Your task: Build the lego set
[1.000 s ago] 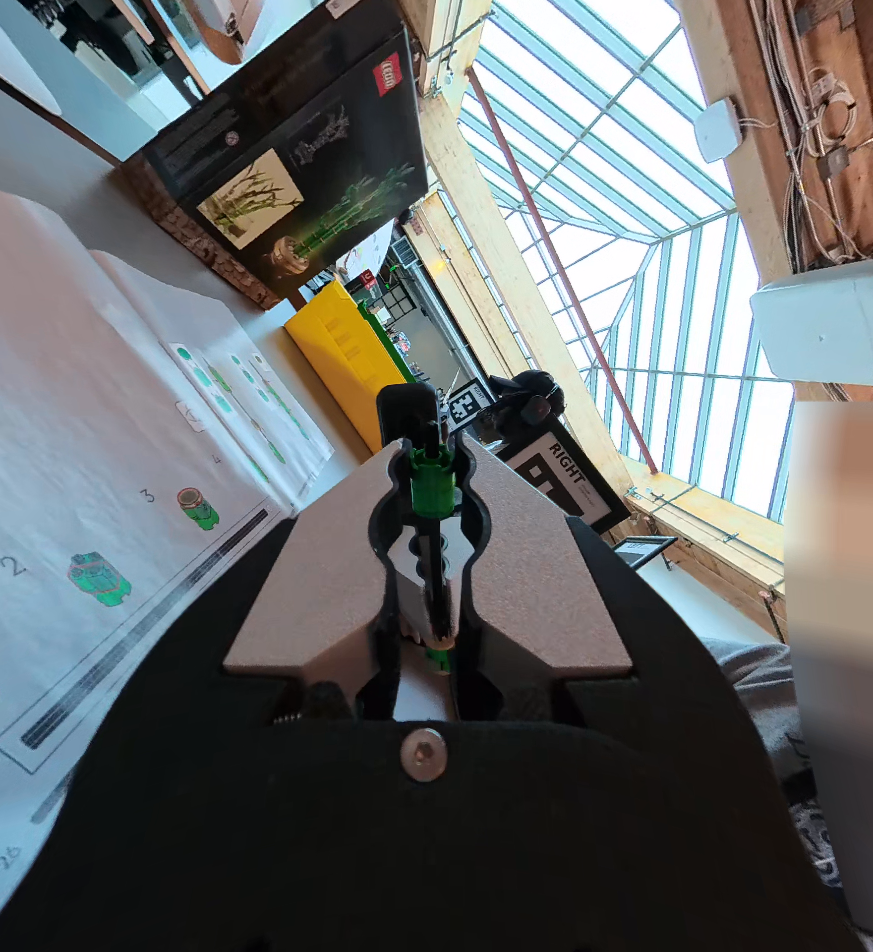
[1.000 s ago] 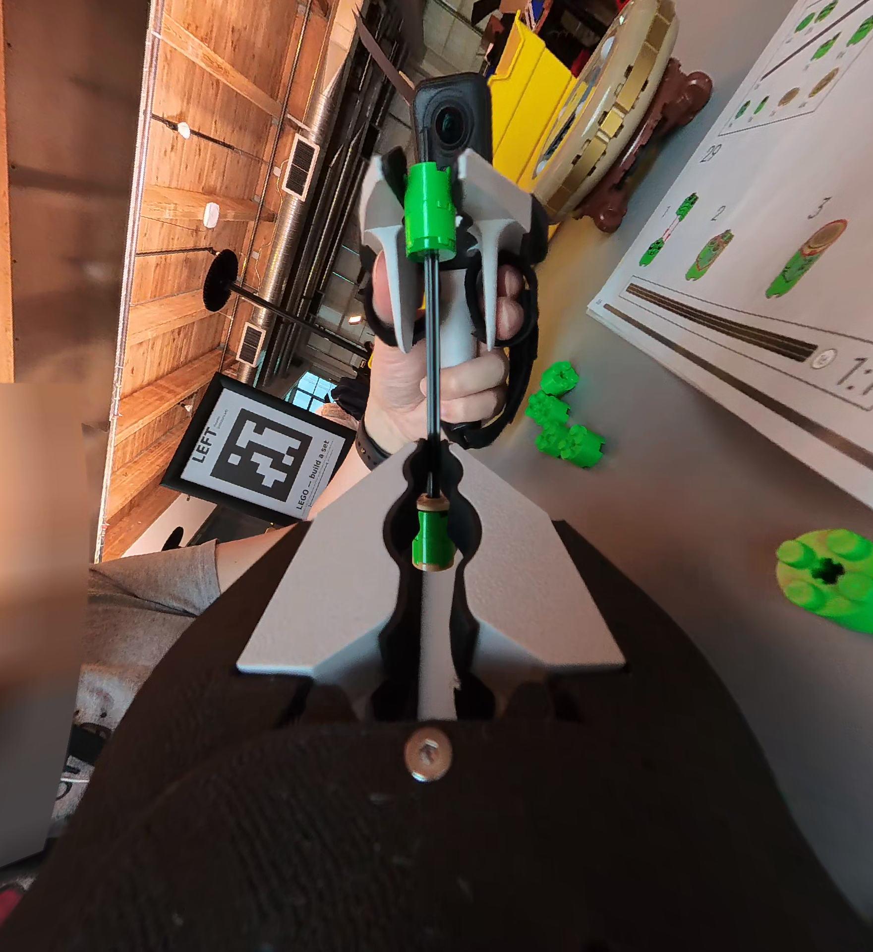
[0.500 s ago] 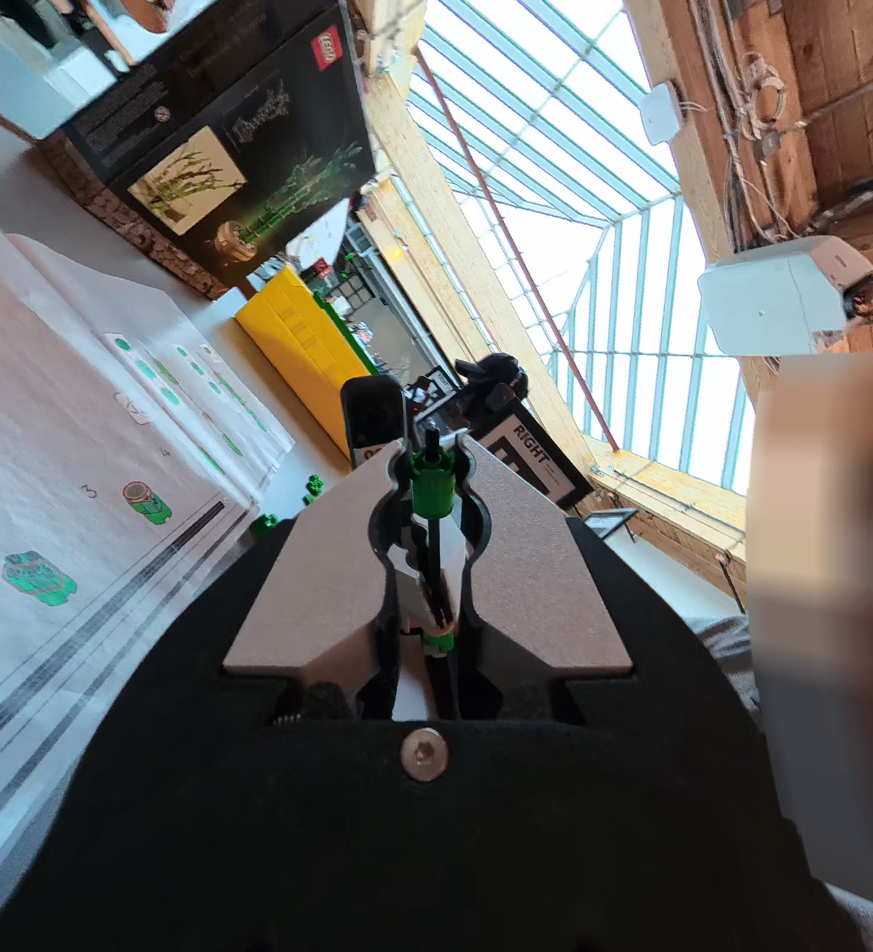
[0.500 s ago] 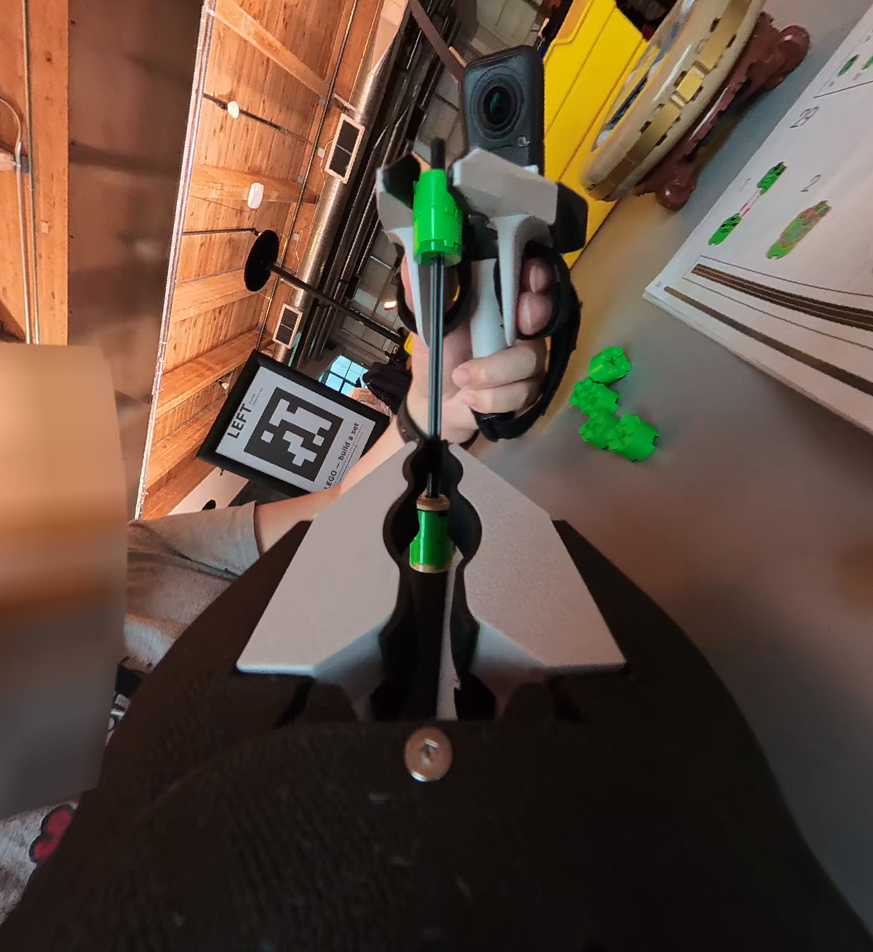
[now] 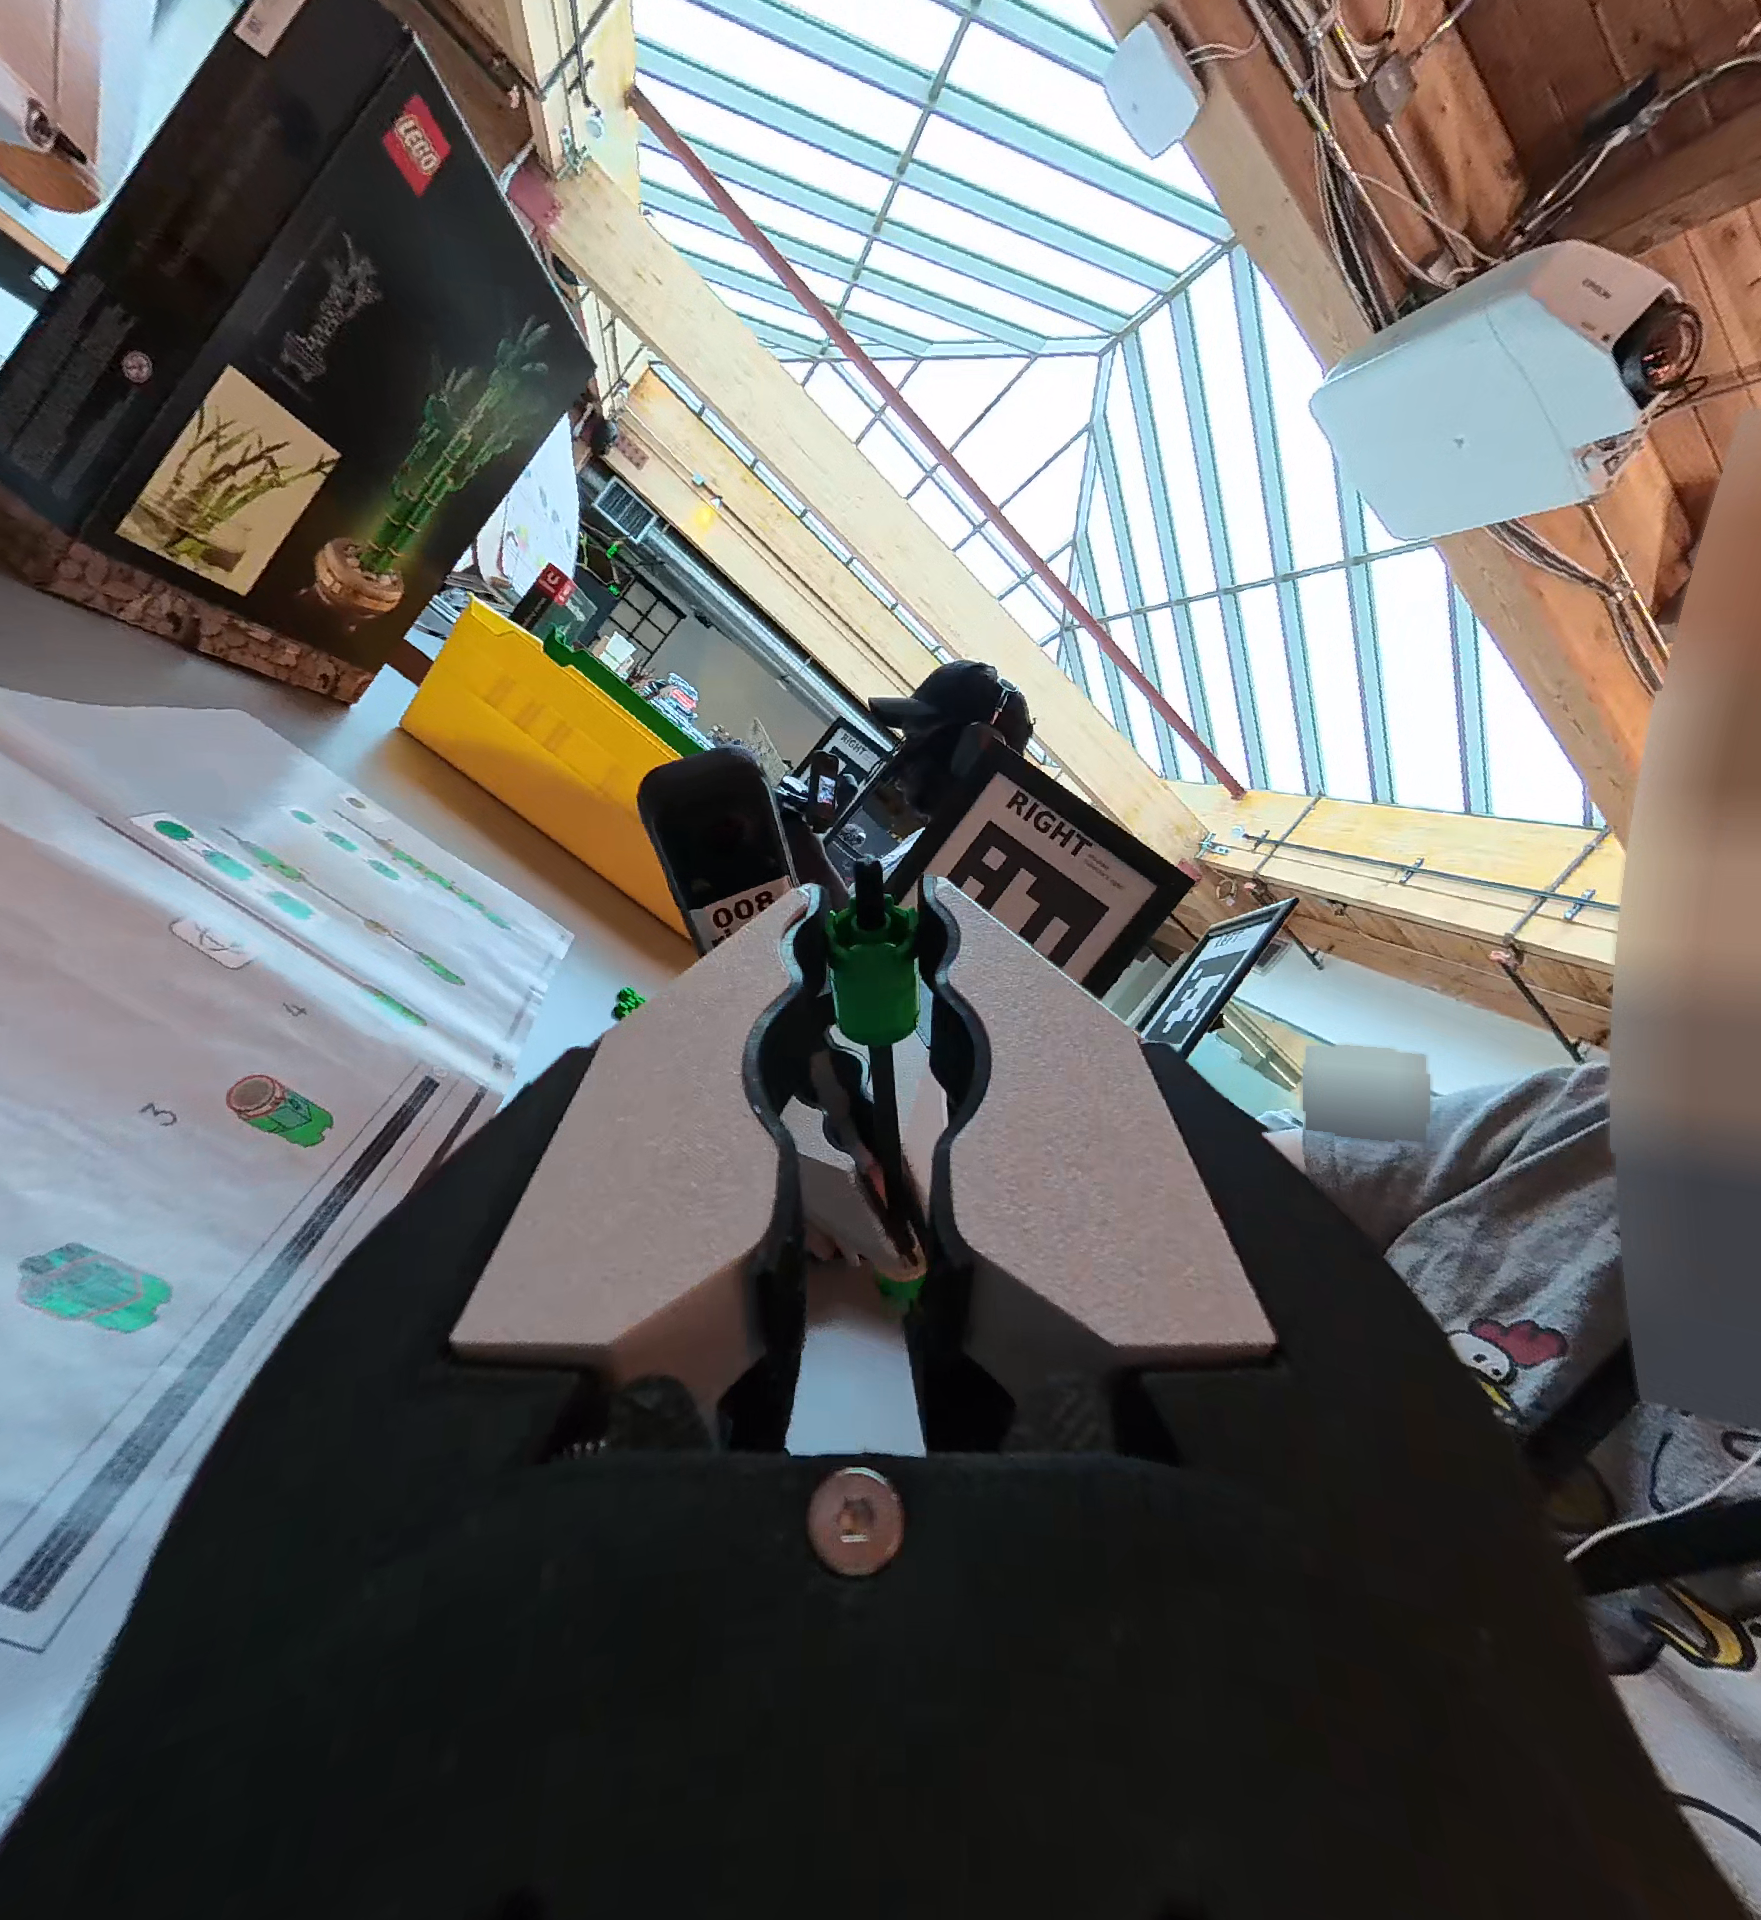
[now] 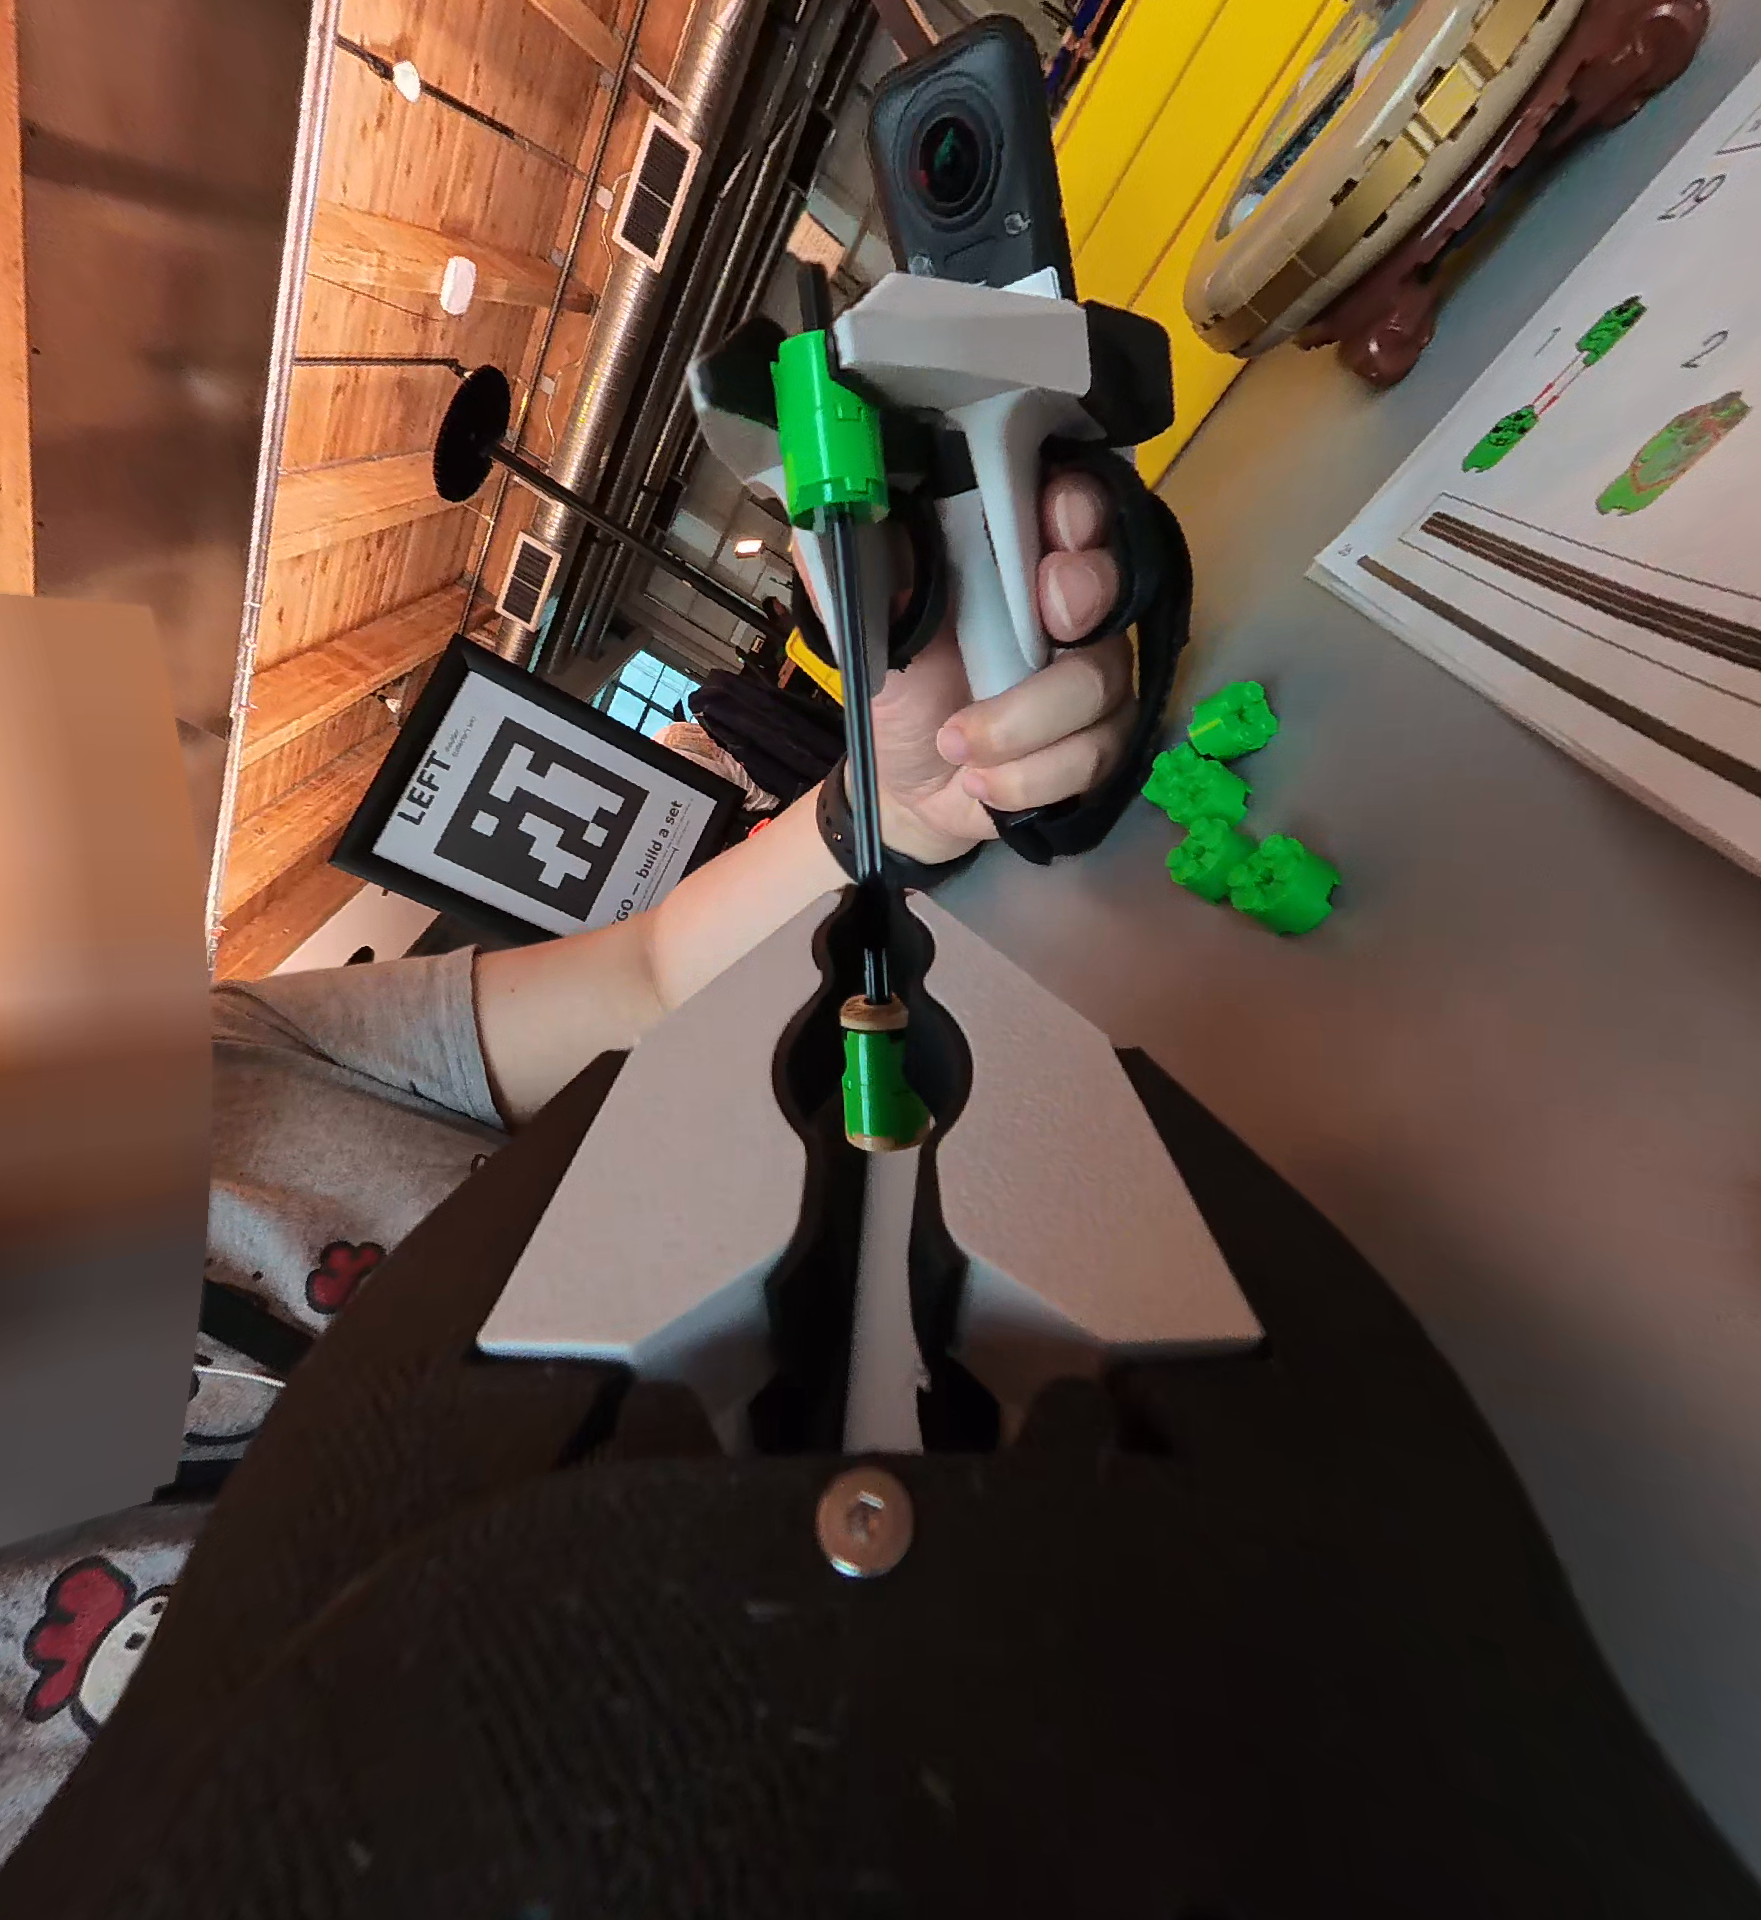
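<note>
A black axle (image 6: 860,717) is held raised above the grey table (image 6: 1478,987) between two grippers: the left gripper (image 5: 871,935) is clamped on its green cylinder (image 5: 871,982), the right gripper (image 6: 871,925) closed on the rod above a smaller green piece (image 6: 881,1086). Printed text is carried by the boxed set (image 5: 263,343), open instruction booklet (image 5: 76,1091) and framed marker signs (image 6: 543,810), seen under a skylight and timber ceiling

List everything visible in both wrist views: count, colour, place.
black axle: 1, spans both grippers
large green cylinder: 1, on axle, in left gripper
small green piece: 1, tan-capped, on axle, in right gripper
loose green bricks: 4, on table
instruction booklet: 1, white, open
set box: 1, black, upright
yellow bin: 1, behind booklet
round tan base: 1, brown feet
left gripper: shut
right gripper: shut
hand: 1, holding left gripper
</note>
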The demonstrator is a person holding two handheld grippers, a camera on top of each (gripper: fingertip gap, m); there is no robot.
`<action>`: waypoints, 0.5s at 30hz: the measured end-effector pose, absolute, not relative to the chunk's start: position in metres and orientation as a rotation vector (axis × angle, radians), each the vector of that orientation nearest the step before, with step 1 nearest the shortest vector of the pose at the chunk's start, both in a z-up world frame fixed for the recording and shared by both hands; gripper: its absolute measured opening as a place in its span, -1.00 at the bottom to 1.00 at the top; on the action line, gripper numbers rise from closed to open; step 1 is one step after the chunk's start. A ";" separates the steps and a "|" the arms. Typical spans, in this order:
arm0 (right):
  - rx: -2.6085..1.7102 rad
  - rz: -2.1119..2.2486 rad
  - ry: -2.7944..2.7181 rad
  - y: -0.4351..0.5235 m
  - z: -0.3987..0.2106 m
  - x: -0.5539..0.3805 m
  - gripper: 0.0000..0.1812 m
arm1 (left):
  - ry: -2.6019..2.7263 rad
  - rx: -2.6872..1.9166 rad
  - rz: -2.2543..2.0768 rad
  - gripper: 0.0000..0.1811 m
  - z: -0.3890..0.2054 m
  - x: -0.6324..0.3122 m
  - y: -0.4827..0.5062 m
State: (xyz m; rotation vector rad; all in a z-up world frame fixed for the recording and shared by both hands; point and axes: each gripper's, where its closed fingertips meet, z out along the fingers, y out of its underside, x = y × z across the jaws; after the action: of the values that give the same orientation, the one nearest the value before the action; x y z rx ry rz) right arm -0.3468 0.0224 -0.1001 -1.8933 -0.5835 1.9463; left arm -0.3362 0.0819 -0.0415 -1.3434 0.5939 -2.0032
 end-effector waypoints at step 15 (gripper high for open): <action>-1.842 1.936 -0.535 0.032 -0.094 -0.342 -0.98 | 0.384 -1.467 -1.959 -0.99 -0.040 -0.339 0.105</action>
State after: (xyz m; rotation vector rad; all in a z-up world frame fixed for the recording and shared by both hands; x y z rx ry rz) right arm -0.3418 0.0325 -0.0943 -1.8421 -0.5355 1.9357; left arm -0.3393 0.1050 -0.0403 -1.4673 0.3842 -1.9587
